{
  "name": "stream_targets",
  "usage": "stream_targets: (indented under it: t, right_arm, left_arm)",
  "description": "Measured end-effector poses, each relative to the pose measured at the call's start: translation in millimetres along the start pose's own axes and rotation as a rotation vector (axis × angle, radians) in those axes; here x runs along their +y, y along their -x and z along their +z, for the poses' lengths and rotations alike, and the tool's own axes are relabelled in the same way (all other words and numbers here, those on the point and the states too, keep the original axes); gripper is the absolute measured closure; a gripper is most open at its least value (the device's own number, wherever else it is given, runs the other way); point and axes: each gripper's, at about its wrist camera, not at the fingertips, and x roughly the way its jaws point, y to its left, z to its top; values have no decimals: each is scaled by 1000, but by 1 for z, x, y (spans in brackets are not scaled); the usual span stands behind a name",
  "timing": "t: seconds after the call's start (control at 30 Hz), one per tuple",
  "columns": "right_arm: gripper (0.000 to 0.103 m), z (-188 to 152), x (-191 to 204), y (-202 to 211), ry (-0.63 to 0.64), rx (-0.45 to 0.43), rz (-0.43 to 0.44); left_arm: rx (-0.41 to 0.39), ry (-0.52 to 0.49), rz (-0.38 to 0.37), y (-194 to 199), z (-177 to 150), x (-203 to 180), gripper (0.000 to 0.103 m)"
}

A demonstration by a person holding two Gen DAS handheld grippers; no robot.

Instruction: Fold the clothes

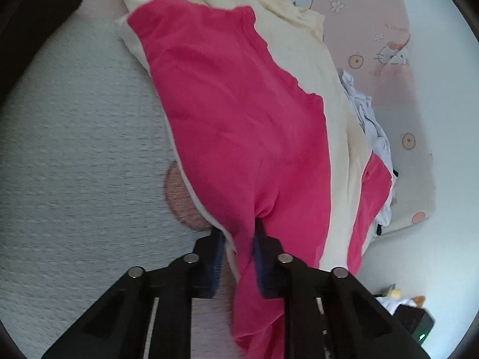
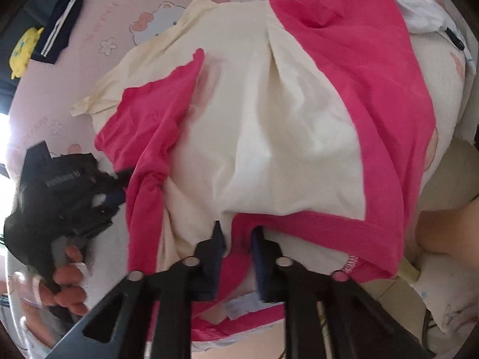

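A pink and cream garment (image 1: 239,104) lies spread over the bed and fills most of both views (image 2: 284,125). In the left wrist view my left gripper (image 1: 238,230) is shut on a bunched fold of its pink fabric, which hangs down between the fingers. In the right wrist view my right gripper (image 2: 236,230) is shut on the garment's pink hem where it meets the cream panel. The left gripper (image 2: 124,179) also shows at the left of that view, pinching a gathered pink edge, with a person's hand (image 2: 69,278) on its handle.
A pink cartoon-print sheet (image 1: 389,45) covers the bed; a pale textured cover (image 1: 74,149) lies to the left. Crumpled white clothes (image 1: 368,113) sit beside the garment. A dark striped garment (image 2: 60,24) and a yellow item (image 2: 25,48) lie far left.
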Motion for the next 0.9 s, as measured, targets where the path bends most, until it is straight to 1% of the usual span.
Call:
stream_targets:
  t: [0.07, 0.17, 0.23, 0.33, 0.4, 0.47, 0.5, 0.53, 0.57, 0.6, 0.63, 0.7, 0.73, 0.77, 0.8, 0.83, 0.9]
  right_arm:
    - [91, 8, 7, -3, 31, -5, -39]
    - [92, 12, 8, -1, 75, -14, -73]
    - [92, 14, 6, 3, 92, -14, -93]
    - [92, 17, 2, 5, 96, 7, -76]
    - [91, 19, 3, 4, 90, 17, -59]
    - [78, 19, 2, 5, 78, 36, -52]
    - [64, 19, 2, 6, 69, 53, -46]
    - [54, 19, 1, 9, 50, 64, -31]
    - [52, 21, -1, 13, 27, 69, -8]
    - [52, 22, -2, 17, 16, 70, 7]
    - [52, 25, -3, 21, 14, 68, 17]
    - [51, 29, -2, 27, 15, 68, 28]
    - [50, 32, -1, 28, 23, 69, 26]
    - [50, 35, -1, 30, 31, 66, 26]
    - [48, 39, -1, 30, 43, 71, 24]
    - [47, 42, -1, 31, 55, 79, 19]
    - [47, 50, 1, 30, 80, 97, 9]
  left_arm:
    - [4, -2, 14, 4, -1, 5, 90]
    - [0, 7, 24, 16, -2, 14, 91]
    - [-8, -18, 70, 24, -5, 18, 91]
    - [-11, -53, 108, 33, -11, 24, 91]
    - [-15, -76, 113, 37, -13, 26, 91]
    - [-23, -94, 103, 41, -13, 26, 91]
    - [-31, -77, 76, 45, -12, 27, 91]
    - [-23, -57, 46, 47, -11, 27, 91]
    - [-14, -37, 15, 50, -11, 28, 91]
    - [-10, -27, 2, 53, -10, 27, 91]
    - [-12, -34, 17, 56, -11, 25, 89]
    - [-23, -56, 50, 63, -13, 20, 79]
    - [-32, -73, 65, 67, -16, 18, 65]
    - [-45, -93, 74, 73, -21, 16, 43]
    - [-59, -102, 79, 79, -26, 17, 34]
    - [-72, -112, 84, 86, -31, 18, 27]
    - [-91, -113, 80, 89, -36, 11, 27]
